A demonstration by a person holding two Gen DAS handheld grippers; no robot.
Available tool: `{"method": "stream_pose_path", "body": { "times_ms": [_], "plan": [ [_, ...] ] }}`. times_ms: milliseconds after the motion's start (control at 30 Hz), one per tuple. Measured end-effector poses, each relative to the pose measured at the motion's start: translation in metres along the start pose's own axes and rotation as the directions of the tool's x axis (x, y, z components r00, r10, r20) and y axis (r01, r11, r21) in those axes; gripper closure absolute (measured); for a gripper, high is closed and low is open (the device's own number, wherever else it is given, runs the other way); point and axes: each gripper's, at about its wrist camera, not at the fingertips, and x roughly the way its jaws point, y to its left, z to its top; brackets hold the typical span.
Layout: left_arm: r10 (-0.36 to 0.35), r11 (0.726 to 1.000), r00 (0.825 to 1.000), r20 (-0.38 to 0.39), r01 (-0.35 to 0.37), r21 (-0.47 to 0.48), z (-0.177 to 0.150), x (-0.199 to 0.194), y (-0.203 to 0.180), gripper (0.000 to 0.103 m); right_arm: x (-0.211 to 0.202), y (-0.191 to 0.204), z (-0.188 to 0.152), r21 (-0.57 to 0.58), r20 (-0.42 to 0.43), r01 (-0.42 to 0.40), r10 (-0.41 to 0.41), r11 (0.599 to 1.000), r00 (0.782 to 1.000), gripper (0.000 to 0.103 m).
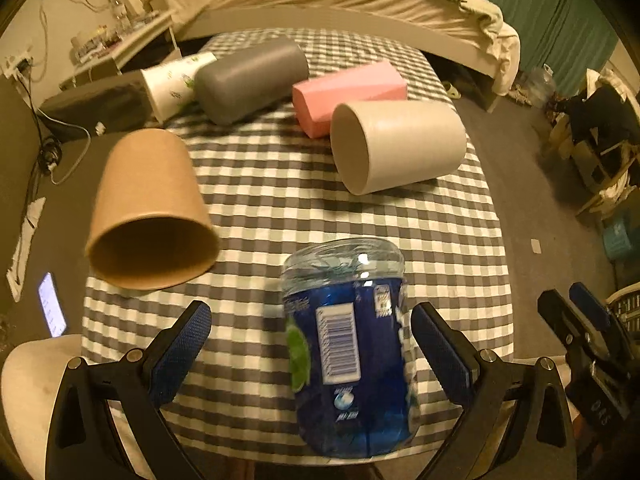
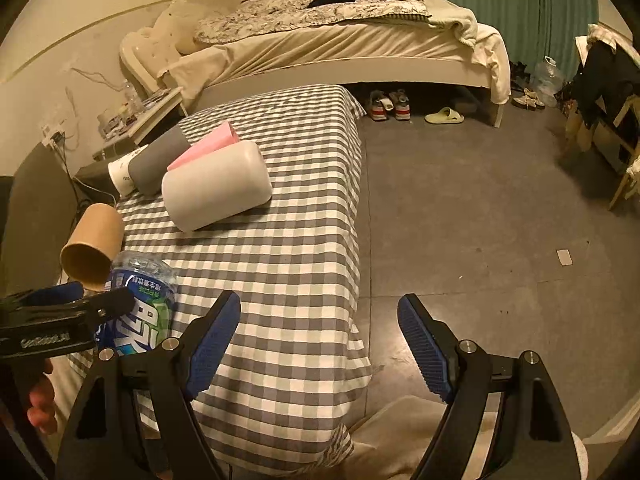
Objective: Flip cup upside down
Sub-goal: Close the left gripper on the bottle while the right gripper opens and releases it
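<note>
Left wrist view showed the left gripper (image 1: pixel 311 344) with its jaws spread wide on either side of a blue-labelled clear plastic cup (image 1: pixel 347 348), which stood on the checked counter (image 1: pixel 260 208) between the blue pads. The pad at 3 o'clock sat just beside the cup's wall; whether it touched could not be told. The pad at 9 o'clock stood well apart from it. At 10 o'clock from that cup a brown paper cup (image 1: pixel 150 208) lay on its side at the counter's edge, its mouth toward the camera. At 1 o'clock a white cup (image 1: pixel 396 144) lay on its side, mouth toward the left, with a pink block (image 1: pixel 348 94) just behind it. Farther back at 11 o'clock lay a grey cup (image 1: pixel 250 78) and a printed white paper cup (image 1: pixel 174 84), both on their sides.

In the right wrist view the right gripper (image 2: pixel 319 344) hung over the counter's edge and the grey floor (image 2: pixel 480 220), its jaws spread and holding nothing. The blue-labelled cup appeared at 9 o'clock, partly hidden by the left gripper. A bed (image 2: pixel 340 44) stood at 12 o'clock.
</note>
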Motion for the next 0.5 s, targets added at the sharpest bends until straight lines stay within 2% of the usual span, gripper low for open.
{"method": "stream_pose_path", "body": {
  "times_ms": [67,133,233,367,500],
  "plan": [
    [-0.015,1.000,1.000,-0.027,0.015,0.006,0.004,0.008,-0.002,0.002,0.001,0.000,0.000,0.001,-0.003,0.001,-0.001,1.000,1.000,0.022],
    [-0.026,1.000,0.998,-0.054,0.026,0.005,0.008,0.016,-0.001,0.007,0.001,0.000,0.001,0.003,-0.003,0.000,0.000,1.000,1.000,0.022],
    [-0.063,0.998,0.993,-0.102,0.063,-0.005,0.011,0.025,0.000,0.026,0.002,0.000,0.002,0.007,-0.005,0.000,0.000,1.000,1.000,0.022],
    [-0.068,0.997,0.993,-0.097,0.071,0.027,0.012,0.021,-0.001,0.026,0.004,0.001,0.001,0.009,-0.009,0.006,-0.006,1.000,1.000,0.022],
    [-0.063,0.997,0.997,-0.045,0.065,0.034,0.019,0.008,0.002,0.026,0.004,0.002,0.003,0.015,-0.008,0.009,-0.009,1.000,1.000,0.022]
  ]
}}
